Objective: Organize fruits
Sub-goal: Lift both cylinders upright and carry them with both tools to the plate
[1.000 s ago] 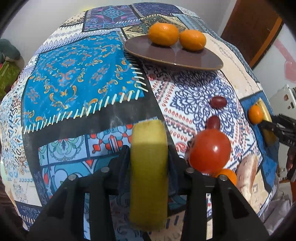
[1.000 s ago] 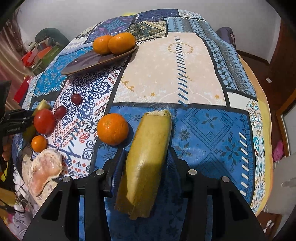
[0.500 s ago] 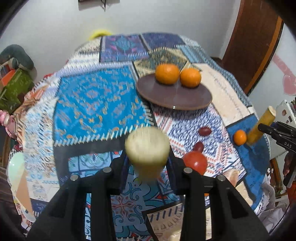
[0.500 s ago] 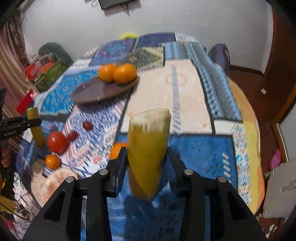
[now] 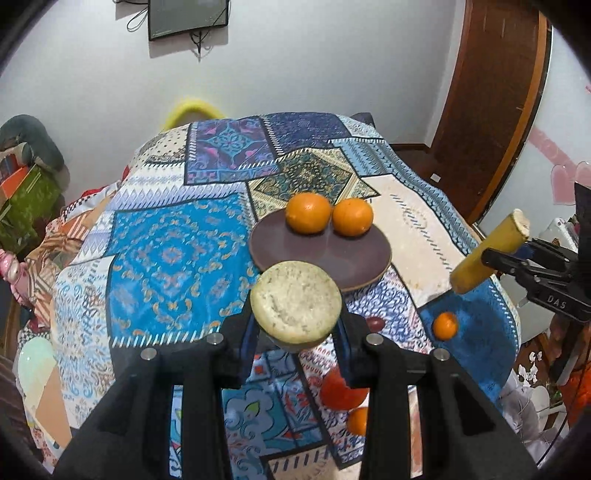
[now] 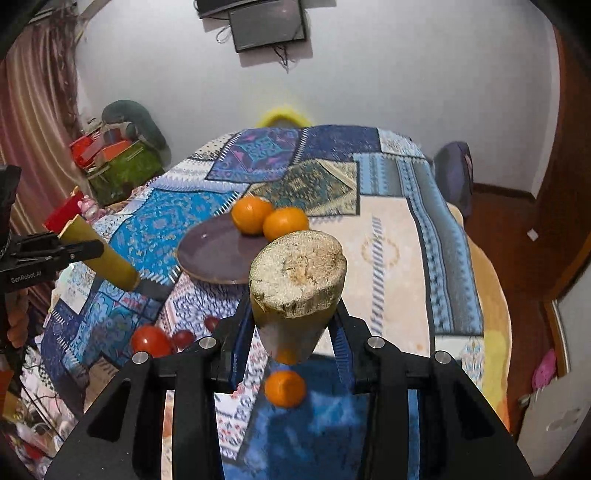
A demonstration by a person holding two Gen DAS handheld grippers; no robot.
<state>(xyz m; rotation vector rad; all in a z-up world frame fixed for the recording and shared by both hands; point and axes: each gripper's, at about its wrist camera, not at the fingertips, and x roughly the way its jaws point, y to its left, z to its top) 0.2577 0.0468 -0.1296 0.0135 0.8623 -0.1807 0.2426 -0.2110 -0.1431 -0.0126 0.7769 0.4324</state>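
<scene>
Both tongs are clamped on fruit and held above the surface: the left tongs grip a yellow banana piece, its cut end facing the camera, and the right tongs grip a second banana piece in the same manner. Each piece's long axis runs forward along the fingers, pointing toward the brown plate. Largest item noted: a bed covered with a patchwork quilt, which carries everything; no desk is visible. The plate sits straight ahead of both tongs, near the middle of the quilt, and carries two oranges touching each other at its far side; its near half is bare. The left tongs appear the nearer to the plate rim, though only slightly. Judged next move: carry the pieces forward and set them on the bare portion. Loose on the quilt below remain a tomato, a small orange and dark red fruits. White walls, a wall-mounted screen and a wooden door enclose the room.
</scene>
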